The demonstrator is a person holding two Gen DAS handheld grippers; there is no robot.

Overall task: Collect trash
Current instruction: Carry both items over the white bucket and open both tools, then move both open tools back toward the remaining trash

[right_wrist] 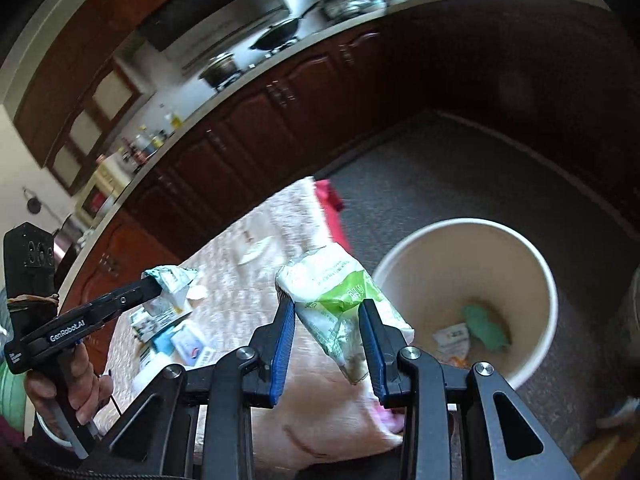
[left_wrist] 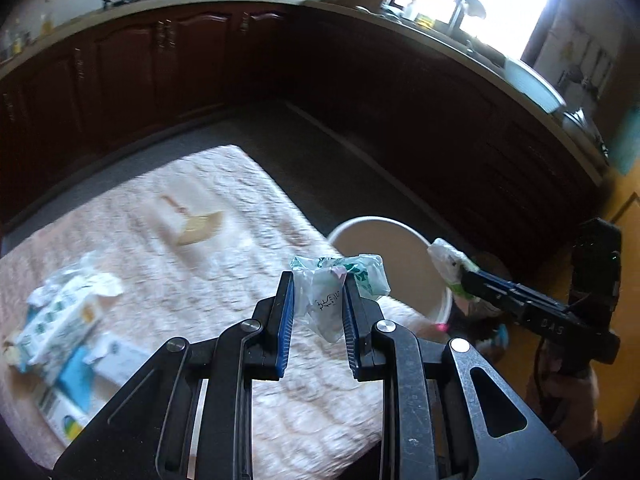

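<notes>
My left gripper point(left_wrist: 318, 300) is shut on a crumpled clear and teal plastic wrapper point(left_wrist: 332, 292), held above the table's right edge; it also shows in the right wrist view point(right_wrist: 170, 278). My right gripper point(right_wrist: 326, 312) is shut on a white and green snack bag point(right_wrist: 340, 304), held beside the bin; it also shows in the left wrist view point(left_wrist: 450, 266). A round cream trash bin point(right_wrist: 532, 264) stands on the floor right of the table, with a few pieces of trash point(right_wrist: 472, 332) at its bottom. The bin also shows in the left wrist view point(left_wrist: 400, 256).
The table has a pink quilted cloth point(left_wrist: 224, 288). More cartons and wrappers point(left_wrist: 68, 320) lie at its left, and a flat paper piece point(left_wrist: 192, 220) lies farther back. Dark wood cabinets point(left_wrist: 192, 60) and a counter ring the grey floor point(right_wrist: 460, 176).
</notes>
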